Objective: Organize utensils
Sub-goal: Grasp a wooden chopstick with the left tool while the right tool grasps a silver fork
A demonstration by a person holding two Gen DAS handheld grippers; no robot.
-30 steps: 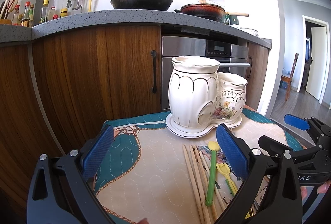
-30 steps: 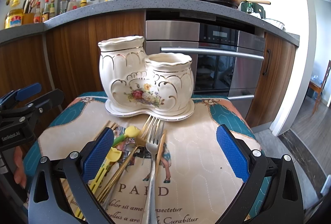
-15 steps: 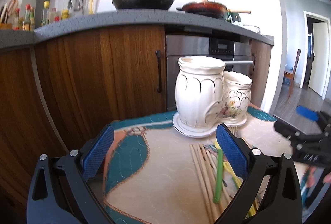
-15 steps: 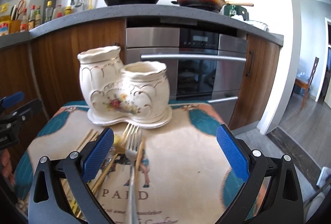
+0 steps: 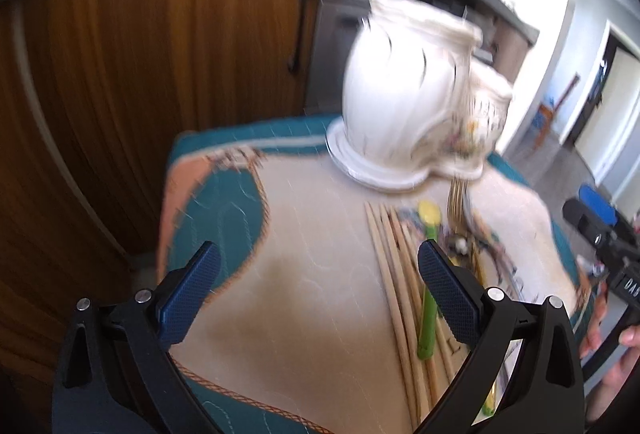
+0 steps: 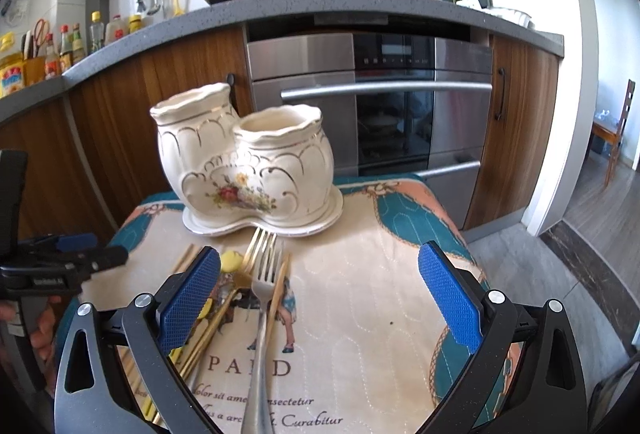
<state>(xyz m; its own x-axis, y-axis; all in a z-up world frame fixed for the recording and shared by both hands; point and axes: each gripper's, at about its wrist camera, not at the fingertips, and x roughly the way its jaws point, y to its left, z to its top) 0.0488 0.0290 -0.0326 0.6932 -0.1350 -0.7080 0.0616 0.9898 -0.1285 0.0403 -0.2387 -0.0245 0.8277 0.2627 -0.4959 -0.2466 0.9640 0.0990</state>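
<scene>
Looking along the left gripper (image 5: 318, 288), jaws spread wide and empty, the view is blurred: wooden chopsticks (image 5: 394, 274) and a green-handled spoon (image 5: 427, 310) lie just inside its right finger, the ceramic holder (image 5: 404, 113) beyond. From the right gripper (image 6: 319, 294), equally wide, a silver fork (image 6: 262, 314) lies between the fingers near the left one, pointing at the holder (image 6: 248, 161).

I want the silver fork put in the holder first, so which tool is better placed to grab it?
Probably the right tool: it is open, with the silver fork lying between its fingers. The left tool is open over bare mat, beside the chopsticks.
</scene>
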